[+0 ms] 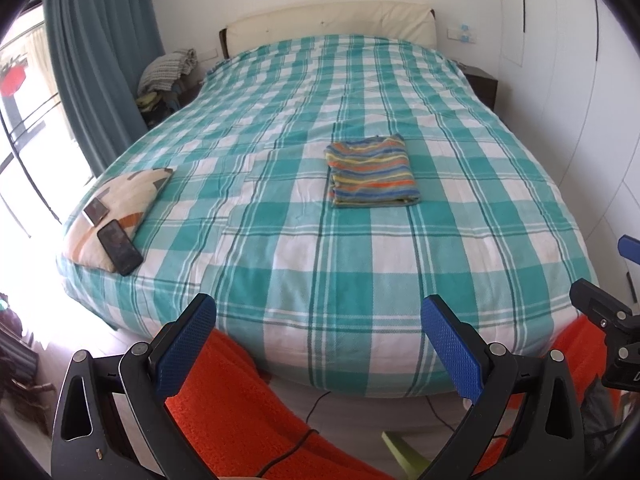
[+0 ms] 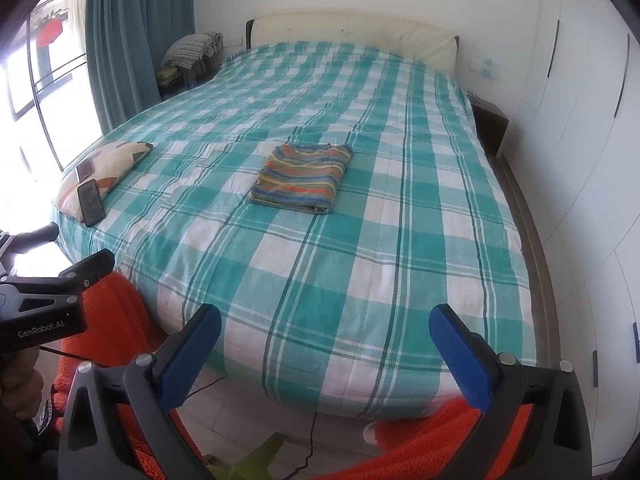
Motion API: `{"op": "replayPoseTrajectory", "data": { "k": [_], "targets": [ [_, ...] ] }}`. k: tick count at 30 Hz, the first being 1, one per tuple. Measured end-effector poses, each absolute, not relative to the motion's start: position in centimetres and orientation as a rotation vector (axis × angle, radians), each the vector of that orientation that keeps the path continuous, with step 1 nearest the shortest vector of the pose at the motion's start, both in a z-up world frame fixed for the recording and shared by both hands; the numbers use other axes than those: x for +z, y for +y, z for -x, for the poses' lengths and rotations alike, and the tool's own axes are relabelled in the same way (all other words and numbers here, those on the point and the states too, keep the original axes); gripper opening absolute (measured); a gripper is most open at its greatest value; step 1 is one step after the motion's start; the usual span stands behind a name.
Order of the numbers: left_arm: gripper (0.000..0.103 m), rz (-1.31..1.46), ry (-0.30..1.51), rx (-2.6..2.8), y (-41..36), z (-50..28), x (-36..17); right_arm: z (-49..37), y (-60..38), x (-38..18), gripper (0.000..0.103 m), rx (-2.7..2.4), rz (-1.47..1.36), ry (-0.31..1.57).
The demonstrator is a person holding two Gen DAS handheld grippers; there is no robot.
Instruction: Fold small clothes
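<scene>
- The folded striped garment [image 1: 372, 174] lies flat near the middle of the checked bed [image 1: 320, 280].
- The left gripper [image 1: 320, 344] and the right gripper [image 2: 326, 354] hover at the bed's foot, fingers wide, holding nothing.
- A phone [image 1: 120, 247] rests on a cushion [image 1: 120, 200] at the bed's left edge.

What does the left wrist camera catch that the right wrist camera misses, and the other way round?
Only the left wrist view shows the right tongs at its right edge. Only the right wrist view shows the "GenRobot.AI" lettering on the left tongs' body and the hand holding it. Both show the folded striped garment on the checked bed cover, the phone on the patterned cushion, the teal curtain, and open blue-padded tongs in the foreground.
</scene>
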State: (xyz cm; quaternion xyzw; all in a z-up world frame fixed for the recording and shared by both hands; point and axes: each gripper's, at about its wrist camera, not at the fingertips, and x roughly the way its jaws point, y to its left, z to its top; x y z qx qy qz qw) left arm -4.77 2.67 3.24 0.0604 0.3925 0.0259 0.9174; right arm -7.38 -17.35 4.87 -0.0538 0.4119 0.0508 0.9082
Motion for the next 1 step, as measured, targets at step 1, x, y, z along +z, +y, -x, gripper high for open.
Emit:
{"op": "replayPoseTrajectory", "data": {
  "k": [1],
  "targets": [
    [0.102,-0.135,0.803,0.053,2.48,4.80,3.26,7.28,-17.38,4.84,0.102,0.103,0.109,0.854]
  ]
}}
